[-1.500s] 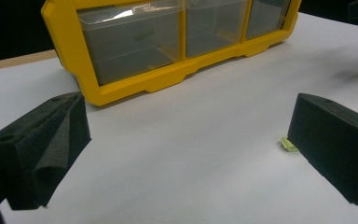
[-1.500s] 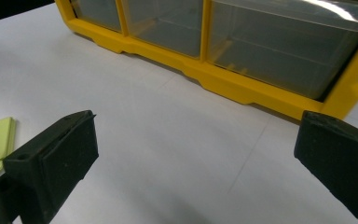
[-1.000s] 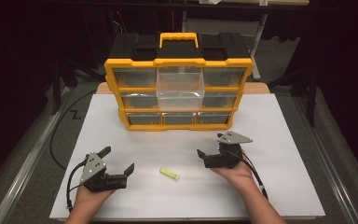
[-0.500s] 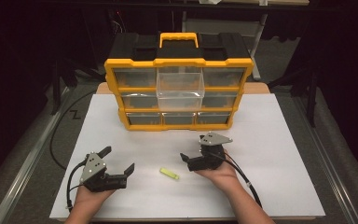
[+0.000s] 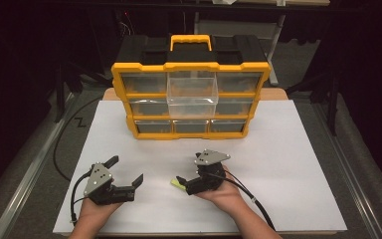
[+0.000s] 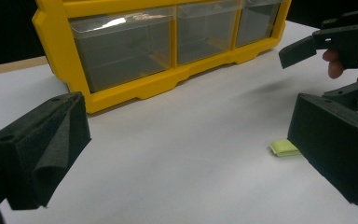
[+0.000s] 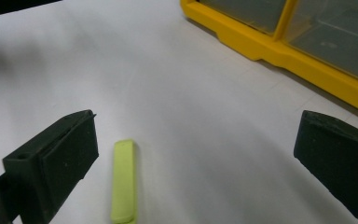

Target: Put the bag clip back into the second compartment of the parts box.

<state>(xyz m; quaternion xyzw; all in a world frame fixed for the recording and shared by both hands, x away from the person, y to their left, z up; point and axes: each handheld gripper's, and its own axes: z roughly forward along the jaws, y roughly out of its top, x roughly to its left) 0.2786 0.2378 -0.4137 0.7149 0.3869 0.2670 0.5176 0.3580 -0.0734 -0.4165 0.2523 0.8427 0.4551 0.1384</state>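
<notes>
A small, flat, yellow-green plastic strip (image 7: 124,182) was seen lying on the white-covered surface (image 5: 288,164), near the person and in front of a yellow-framed organiser cabinet with clear plastic drawers (image 5: 191,94). The right gripper (image 5: 180,181) was held low over the surface just right of the strip, its jaws spread wide apart and nothing between them; in the right gripper view the strip lay beside the left jaw, off-centre, so a small sideways shift was judged necessary before closing. The left gripper (image 5: 125,171) was rested on the surface well to the left, its jaws likewise apart and empty, apparently kept clear of the pick. One clear middle drawer (image 5: 192,92) of the cabinet was found pulled forward from its frame, probably left open to receive the strip. The strip's flatness was judged likely to make it awkward to grasp.
</notes>
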